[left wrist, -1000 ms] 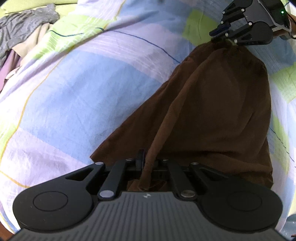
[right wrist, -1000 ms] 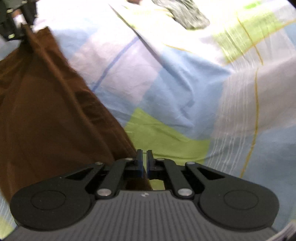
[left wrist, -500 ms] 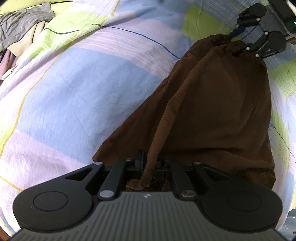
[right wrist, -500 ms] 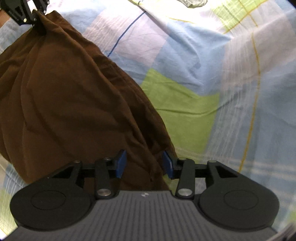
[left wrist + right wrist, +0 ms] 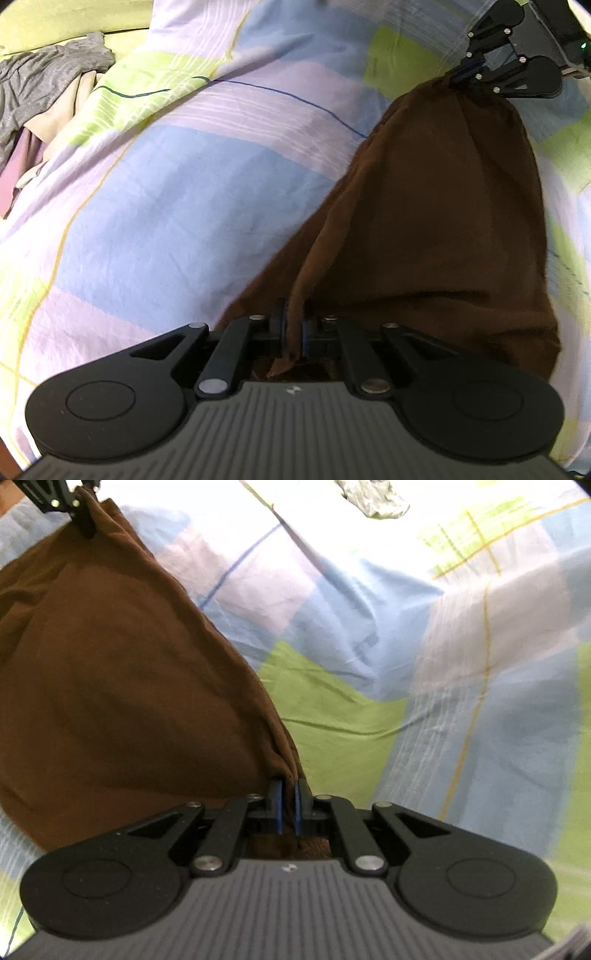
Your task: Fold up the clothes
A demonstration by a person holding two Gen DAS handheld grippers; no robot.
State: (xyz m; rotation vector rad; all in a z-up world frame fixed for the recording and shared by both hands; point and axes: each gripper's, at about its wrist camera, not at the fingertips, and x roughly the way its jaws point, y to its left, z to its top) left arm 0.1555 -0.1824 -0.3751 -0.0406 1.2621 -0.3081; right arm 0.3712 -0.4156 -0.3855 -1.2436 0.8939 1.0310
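Both tools, left tool (image 5: 293, 328) and right tool (image 5: 287, 805), pinch brown garment (image 5: 424, 229).

- You have no readable words, numbers or brand names anywhere in either wrist view.
- The only mark you can see is a small pale emblem, no letters, on the ribbed grey housing (image 5: 295, 424) of the left gripper, at the middle of its front edge.
- A like emblem sits on the right gripper's ribbed grey housing (image 5: 288, 901), same spot; its shape is too small to make out.
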